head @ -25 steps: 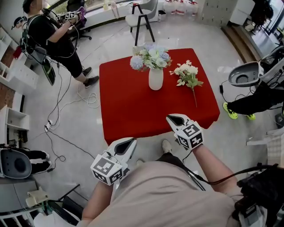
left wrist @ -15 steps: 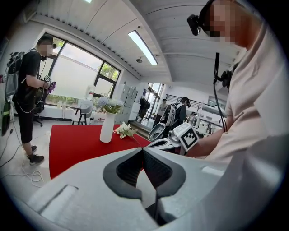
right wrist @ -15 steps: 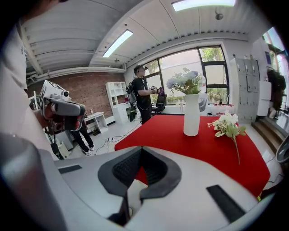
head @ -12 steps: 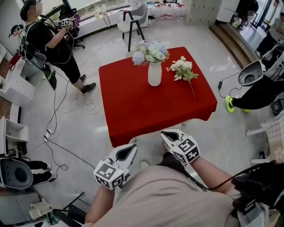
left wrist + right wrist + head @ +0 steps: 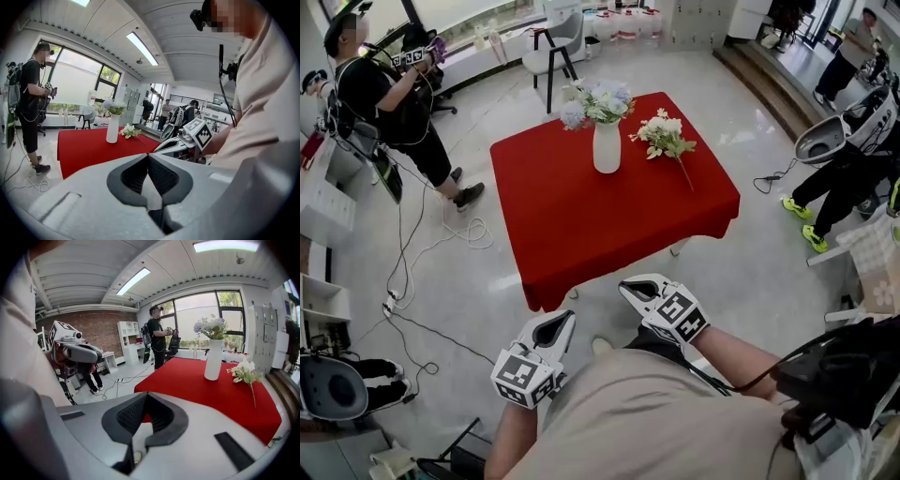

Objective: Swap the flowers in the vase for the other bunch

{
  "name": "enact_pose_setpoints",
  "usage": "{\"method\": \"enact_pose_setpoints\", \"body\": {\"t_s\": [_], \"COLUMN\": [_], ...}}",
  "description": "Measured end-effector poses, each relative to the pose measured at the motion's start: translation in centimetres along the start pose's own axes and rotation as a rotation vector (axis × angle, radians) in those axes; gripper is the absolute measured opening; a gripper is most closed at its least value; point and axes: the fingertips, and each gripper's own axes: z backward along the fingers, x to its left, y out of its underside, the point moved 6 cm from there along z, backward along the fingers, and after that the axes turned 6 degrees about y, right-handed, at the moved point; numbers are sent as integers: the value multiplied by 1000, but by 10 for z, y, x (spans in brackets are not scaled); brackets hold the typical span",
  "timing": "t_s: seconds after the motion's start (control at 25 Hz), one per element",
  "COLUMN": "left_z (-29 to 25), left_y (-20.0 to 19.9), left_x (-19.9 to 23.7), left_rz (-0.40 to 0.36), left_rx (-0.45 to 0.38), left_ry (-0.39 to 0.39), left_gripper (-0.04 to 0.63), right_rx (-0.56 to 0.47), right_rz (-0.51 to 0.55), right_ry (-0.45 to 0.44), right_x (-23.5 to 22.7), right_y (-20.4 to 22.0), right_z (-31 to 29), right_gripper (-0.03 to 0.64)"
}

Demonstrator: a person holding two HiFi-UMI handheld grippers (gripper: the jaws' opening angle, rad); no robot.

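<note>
Cables trail over the floor at left, near a bystander. A foot caught there on the way to the counter could jolt everything on it. The left tongs hang clenched on nothing, well short of the red-draped counter. Toward the far edge, a slim white vase stands upright with a pale blue-and-white bunch in it. The right tongs, also clenched and empty, sit just short of the near edge. Just right of the vase, a white bunch lies flat on the cloth with its stem pointing toward the viewer.

Which bunch belongs in the vase cannot be told, since the scene fits a swap yet to come or one already made. The likely risks:
- The tall, narrow vase could topple if stems are drawn out at a slant or its top-heavy blooms are knocked.
- The loose cloth could slide and carry the vase with it.
- The thin, flat-lying stem could slip from a pinch or snap.
</note>
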Motion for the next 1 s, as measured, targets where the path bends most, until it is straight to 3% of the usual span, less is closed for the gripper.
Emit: {"method": "enact_pose_setpoints", "body": {"t_s": [1.0], "left_z": [5], "left_y": [9], "left_x": [2], "left_rz": [15], "left_rx": [11], "left_ry": [49], "left_gripper": [8], "right_rx": [40], "right_rz": [31], "right_ry": [-57], "right_x": [30], "right_y": [-8], "right_z": [-15], "right_gripper": [12]}}
